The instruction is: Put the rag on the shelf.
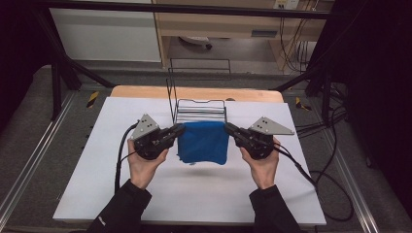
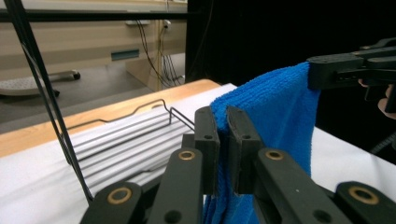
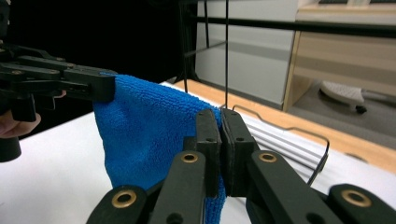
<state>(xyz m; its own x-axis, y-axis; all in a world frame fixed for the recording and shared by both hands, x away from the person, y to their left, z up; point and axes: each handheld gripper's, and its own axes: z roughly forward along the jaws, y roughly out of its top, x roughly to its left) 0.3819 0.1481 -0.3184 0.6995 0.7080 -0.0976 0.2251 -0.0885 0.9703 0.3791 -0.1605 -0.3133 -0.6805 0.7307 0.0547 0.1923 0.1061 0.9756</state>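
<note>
Two tongs are clenched on the blue cloth (image 1: 204, 142): left tongs (image 1: 180, 129) and right tongs (image 1: 227, 127) each pinch a top corner. Lifted off the counter (image 1: 97, 184), it hangs before the wire rack (image 1: 200, 110); draping it there likely remains.

Lab, black frame rig (image 1: 58, 73), loose cables (image 1: 291, 43), white-covered table (image 1: 121, 194)

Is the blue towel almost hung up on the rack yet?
Done: the left gripper and the right gripper each pinch a top corner of the blue towel, which hangs off the white table. In hand: holding it spread in front of the wire rack. Left: probably draping it over the rack.
</note>
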